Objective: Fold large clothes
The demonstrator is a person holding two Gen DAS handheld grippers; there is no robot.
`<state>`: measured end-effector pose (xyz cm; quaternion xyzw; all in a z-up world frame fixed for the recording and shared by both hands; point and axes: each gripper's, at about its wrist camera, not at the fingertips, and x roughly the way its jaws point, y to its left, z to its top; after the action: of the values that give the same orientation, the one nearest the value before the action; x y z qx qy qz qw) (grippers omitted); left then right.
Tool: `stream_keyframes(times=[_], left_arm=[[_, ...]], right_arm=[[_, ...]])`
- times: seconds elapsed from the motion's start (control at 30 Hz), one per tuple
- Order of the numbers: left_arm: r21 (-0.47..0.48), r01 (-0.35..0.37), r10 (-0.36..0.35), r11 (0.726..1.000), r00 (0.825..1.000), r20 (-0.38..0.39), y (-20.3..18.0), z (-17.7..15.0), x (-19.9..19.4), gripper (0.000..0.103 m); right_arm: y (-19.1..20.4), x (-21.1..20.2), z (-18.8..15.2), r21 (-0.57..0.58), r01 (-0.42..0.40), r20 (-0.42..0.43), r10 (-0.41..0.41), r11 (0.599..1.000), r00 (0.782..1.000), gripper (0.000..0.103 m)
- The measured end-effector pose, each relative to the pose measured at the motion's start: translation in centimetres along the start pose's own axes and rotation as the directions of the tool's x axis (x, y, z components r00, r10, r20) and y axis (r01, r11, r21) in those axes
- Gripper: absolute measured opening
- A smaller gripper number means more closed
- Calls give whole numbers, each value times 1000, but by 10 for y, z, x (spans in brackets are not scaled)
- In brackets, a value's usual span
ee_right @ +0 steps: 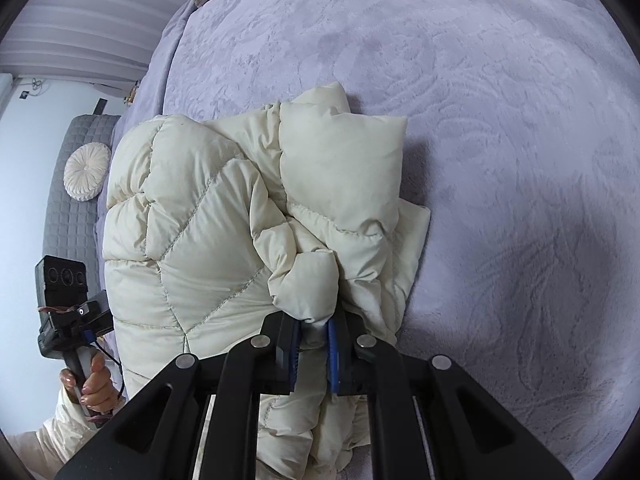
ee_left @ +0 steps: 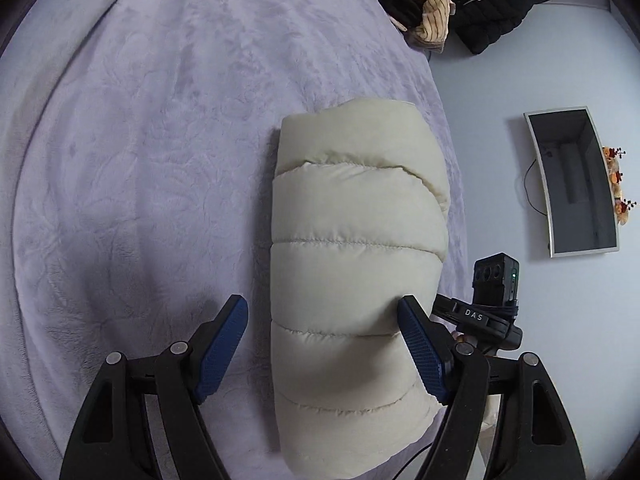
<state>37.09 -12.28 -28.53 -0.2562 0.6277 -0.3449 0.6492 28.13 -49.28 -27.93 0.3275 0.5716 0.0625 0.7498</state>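
A cream puffer jacket [ee_left: 352, 240] lies folded into a thick bundle on the lilac bed blanket [ee_left: 140, 160]. My left gripper [ee_left: 322, 344] is open and straddles the near end of the bundle. Its right pad [ee_left: 420, 348] touches the jacket's side, while the left pad [ee_left: 224, 344] stands clear of it. In the right wrist view the puffer jacket [ee_right: 192, 232] looks bunched, with a sleeve or collar part folded on top. My right gripper [ee_right: 314, 336] is shut on a puffy fold at the near edge of the jacket.
A tan striped garment [ee_left: 428, 12] and a black garment [ee_left: 500, 4] are heaped at the bed's far corner. A framed mirror [ee_left: 576, 184] is beyond the bed edge. A grey quilted bench [ee_right: 72, 216] with a round cushion [ee_right: 87, 171] stands left of the bed. A person's hand [ee_right: 94, 384] grips the left handle.
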Motion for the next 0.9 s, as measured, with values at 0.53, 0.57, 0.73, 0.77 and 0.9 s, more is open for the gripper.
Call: stream_keyframes(times=[0.53,0.57,0.73,0.77,0.9], left_arm=[[86,-45,52,995,995,-82,-32,-6,53,90],[88,-49,56,995,995,-82,-33,-7,53,90],[102,-67,76,993,993,-85,-33,-5,52,90],[104,-72,81,992,993,-86,-35,-5,53,90],[104,-87,96,991,992,-86,-39,-5,54,90]], right_arm=[[16,-61,-13,14,127,39,-127,992,991,103],[15,-66,-15,20,123,39,-124,992,991,103],[1,-55,-18,87,53,-27,-51,995,998,103],[-2,-48,-18,92,43,-45,-39,995,998,103],[-14,-15,-18,117,-14,-99,25,993,995,103]])
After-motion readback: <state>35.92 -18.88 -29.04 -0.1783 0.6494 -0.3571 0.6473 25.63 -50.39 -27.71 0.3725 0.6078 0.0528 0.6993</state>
